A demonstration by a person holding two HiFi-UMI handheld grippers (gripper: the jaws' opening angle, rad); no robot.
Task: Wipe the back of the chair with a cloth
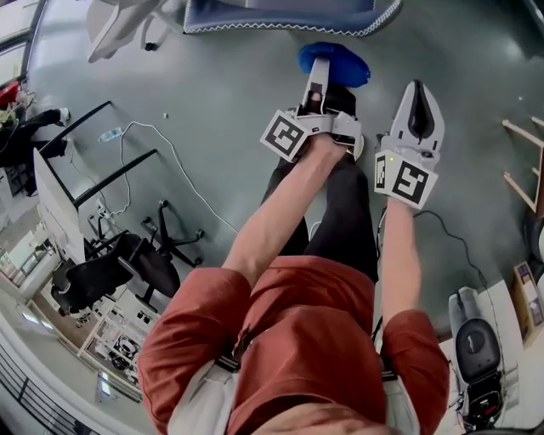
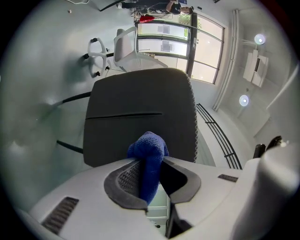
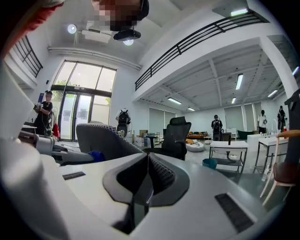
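My left gripper (image 1: 320, 63) is shut on a blue cloth (image 1: 338, 64), held out over the grey floor just short of the chair back (image 1: 280, 15) at the top of the head view. In the left gripper view the cloth (image 2: 149, 152) bulges out between the jaws, and the dark grey chair back (image 2: 136, 98) with its stitched edge stands close ahead, apart from the cloth. My right gripper (image 1: 418, 89) is beside the left one, shut with nothing in it (image 3: 147, 158). In the right gripper view the same chair back (image 3: 101, 136) is at the left.
A black office chair (image 1: 110, 272) and a desk (image 1: 55, 200) stand at the left, with a white cable (image 1: 170, 153) across the floor. A grey device (image 1: 476, 348) sits at the lower right. Another black chair (image 3: 176, 136), tables (image 3: 227, 150) and distant people fill the hall.
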